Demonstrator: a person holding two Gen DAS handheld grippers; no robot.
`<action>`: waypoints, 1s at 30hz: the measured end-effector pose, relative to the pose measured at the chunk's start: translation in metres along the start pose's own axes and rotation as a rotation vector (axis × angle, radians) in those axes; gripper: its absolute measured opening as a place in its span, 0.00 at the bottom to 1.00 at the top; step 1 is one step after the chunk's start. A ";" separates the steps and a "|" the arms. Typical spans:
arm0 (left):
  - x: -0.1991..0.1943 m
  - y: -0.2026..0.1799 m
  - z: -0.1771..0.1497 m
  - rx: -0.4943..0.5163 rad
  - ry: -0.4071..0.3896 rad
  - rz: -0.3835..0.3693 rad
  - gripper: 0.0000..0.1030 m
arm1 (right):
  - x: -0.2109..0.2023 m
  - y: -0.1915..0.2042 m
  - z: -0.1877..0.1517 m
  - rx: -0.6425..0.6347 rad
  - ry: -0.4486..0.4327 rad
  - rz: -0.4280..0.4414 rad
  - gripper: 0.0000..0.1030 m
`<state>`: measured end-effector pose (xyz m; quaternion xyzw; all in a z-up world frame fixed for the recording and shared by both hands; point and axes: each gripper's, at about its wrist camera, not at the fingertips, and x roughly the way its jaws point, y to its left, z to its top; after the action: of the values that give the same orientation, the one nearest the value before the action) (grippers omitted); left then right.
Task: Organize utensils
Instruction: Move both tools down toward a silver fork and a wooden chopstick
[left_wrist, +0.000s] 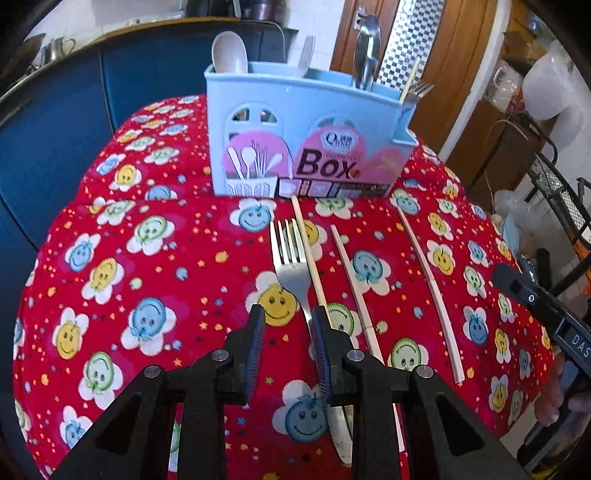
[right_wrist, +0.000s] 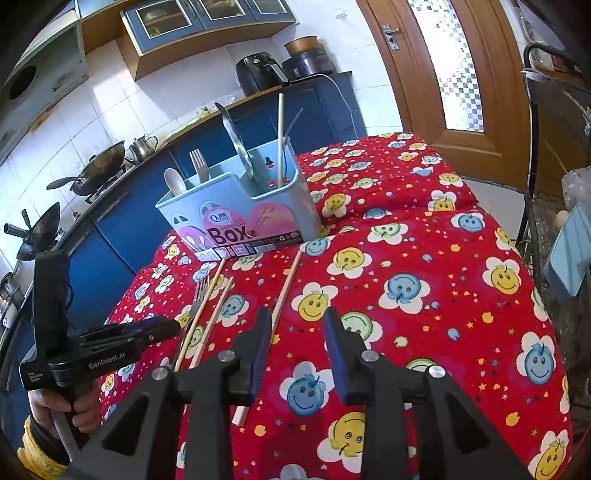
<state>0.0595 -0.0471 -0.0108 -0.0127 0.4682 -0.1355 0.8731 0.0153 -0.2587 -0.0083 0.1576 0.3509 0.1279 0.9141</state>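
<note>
A light blue utensil box (left_wrist: 306, 122) (right_wrist: 236, 199) stands at the back of the red smiley-flower tablecloth (left_wrist: 147, 280). It holds a white spoon, a white fork, metal cutlery and a chopstick. In front of it lie a metal fork (left_wrist: 291, 266) (right_wrist: 197, 295) and three loose chopsticks (left_wrist: 354, 288). My left gripper (left_wrist: 288, 325) (right_wrist: 173, 326) hovers open over the fork's neck, whose handle runs under the right finger. My right gripper (right_wrist: 299, 321) (left_wrist: 504, 275) is open too, and the rightmost chopstick (right_wrist: 284, 291) (left_wrist: 430, 288) passes beneath its left finger.
Blue kitchen cabinets (right_wrist: 110, 229) run behind the table, with woks (right_wrist: 103, 162) and a kettle on the counter. A wooden door (right_wrist: 417, 92) stands at the back right. A wire rack (left_wrist: 554, 192) and bags crowd the table's right side.
</note>
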 end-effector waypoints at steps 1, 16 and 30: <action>0.001 -0.001 0.000 0.001 0.009 0.001 0.25 | 0.000 -0.001 0.000 0.002 0.001 0.002 0.32; 0.012 -0.013 0.007 0.093 0.090 0.100 0.31 | 0.006 -0.012 -0.004 0.028 0.014 0.022 0.34; 0.011 0.004 0.013 0.004 0.135 0.061 0.05 | 0.006 -0.001 -0.002 0.005 0.026 0.019 0.37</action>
<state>0.0766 -0.0475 -0.0128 0.0125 0.5259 -0.1103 0.8433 0.0183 -0.2575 -0.0135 0.1619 0.3615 0.1378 0.9078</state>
